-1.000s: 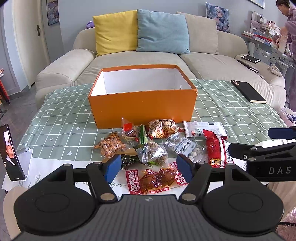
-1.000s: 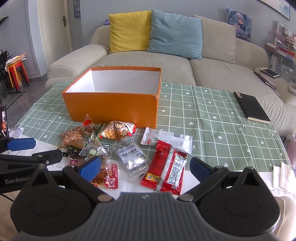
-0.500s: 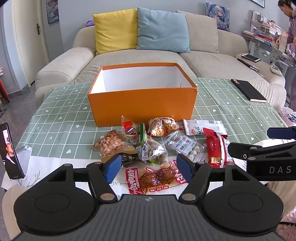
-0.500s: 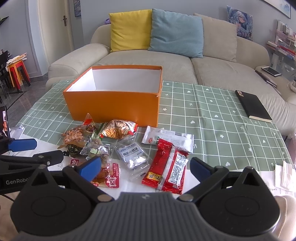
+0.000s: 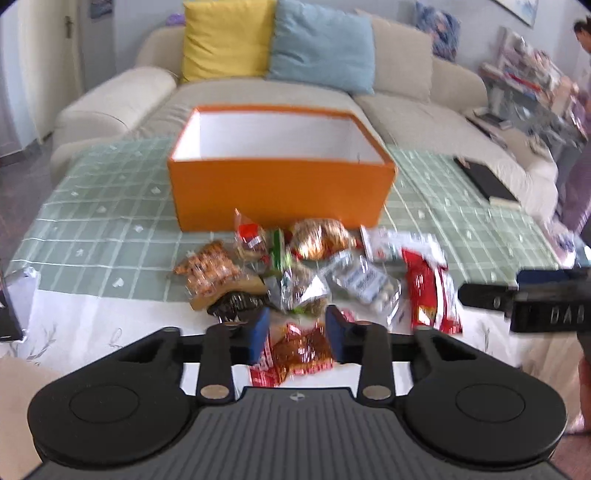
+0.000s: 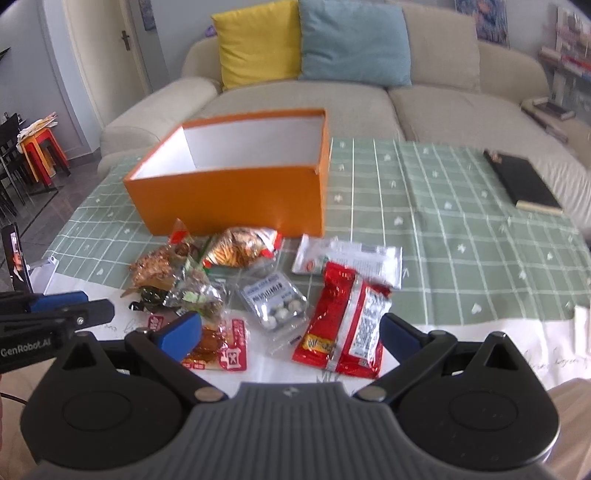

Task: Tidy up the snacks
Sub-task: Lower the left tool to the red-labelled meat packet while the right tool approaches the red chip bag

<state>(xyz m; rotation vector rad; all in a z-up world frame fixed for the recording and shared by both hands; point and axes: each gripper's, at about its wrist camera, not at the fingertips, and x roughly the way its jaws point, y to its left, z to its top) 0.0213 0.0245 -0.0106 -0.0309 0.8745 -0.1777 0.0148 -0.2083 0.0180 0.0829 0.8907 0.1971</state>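
An open orange box (image 5: 280, 192) (image 6: 229, 199) with a white, empty inside stands on the green checked tablecloth. A pile of several snack packets (image 5: 295, 266) lies in front of it. My left gripper (image 5: 297, 328) (image 6: 85, 306) hovers low over the near edge of the pile. Its jaws are closing with a red packet of brown snack (image 5: 295, 350) (image 6: 221, 343) between the pads, and no pad visibly presses on it. My right gripper (image 6: 288, 326) (image 5: 491, 286) stands wide open over a long red packet (image 6: 343, 325) (image 5: 428, 291), holding nothing.
A black notebook (image 5: 487, 181) (image 6: 524, 181) lies at the table's right. A phone (image 6: 14, 258) stands propped at the left edge. A beige sofa (image 6: 369, 99) with cushions runs behind the table. A person (image 5: 583, 29) stands at the far right by shelves.
The left jaws have narrowed around the red packet. Both grippers have come forward and down toward the pile, and the views are blurred.
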